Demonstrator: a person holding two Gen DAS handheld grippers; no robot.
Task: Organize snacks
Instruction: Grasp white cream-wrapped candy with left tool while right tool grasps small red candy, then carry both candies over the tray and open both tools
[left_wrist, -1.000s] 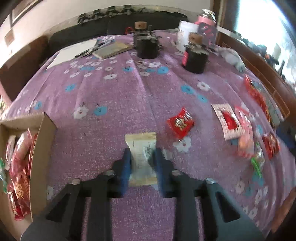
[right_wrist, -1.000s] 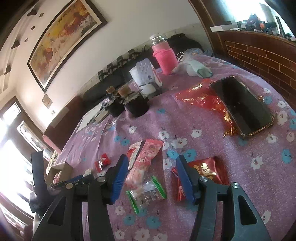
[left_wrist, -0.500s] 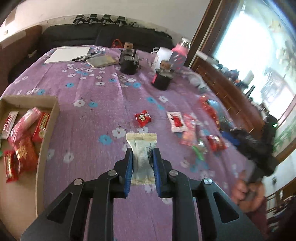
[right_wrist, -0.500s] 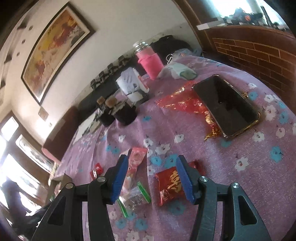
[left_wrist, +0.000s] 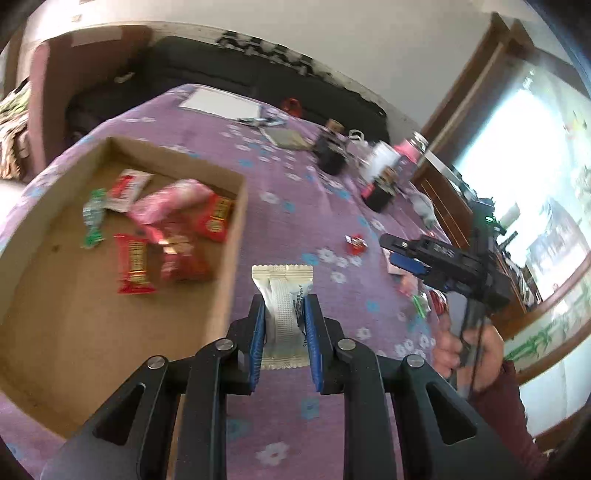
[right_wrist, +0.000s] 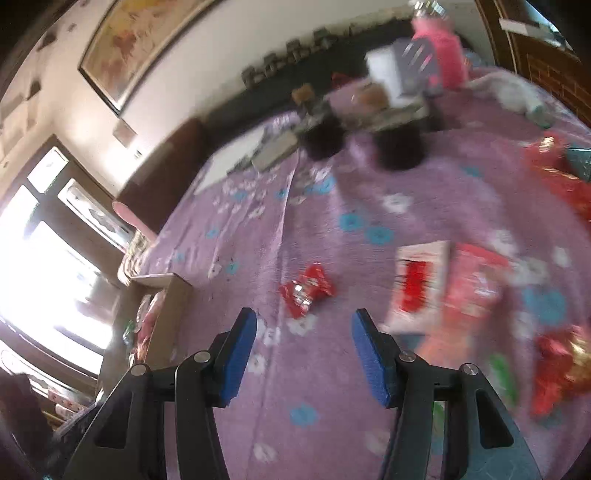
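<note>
My left gripper (left_wrist: 284, 301) is shut on a cream snack packet (left_wrist: 282, 295) and holds it in the air beside the right wall of a cardboard box (left_wrist: 232, 258). The box holds several red and pink snack packets (left_wrist: 173, 236). My right gripper (right_wrist: 303, 321) is open and empty above the purple flowered tablecloth, just short of a small red candy packet (right_wrist: 306, 288). A white-and-red packet (right_wrist: 417, 284), a pink packet (right_wrist: 476, 280) and more red wrappers (right_wrist: 557, 365) lie to its right. The right gripper also shows in the left wrist view (left_wrist: 406, 254).
Two black jars (right_wrist: 399, 147) with cork lids, a pink bottle (right_wrist: 439, 51), a white box, paper and a notebook (left_wrist: 288, 138) stand at the table's far side. The cardboard box (right_wrist: 162, 295) shows at the left table edge. A dark sofa runs behind the table.
My left gripper has carried the cream packet left, up to the box's right wall. My right gripper has swung left from the red wrappers toward the small red candy packet, still open.
</note>
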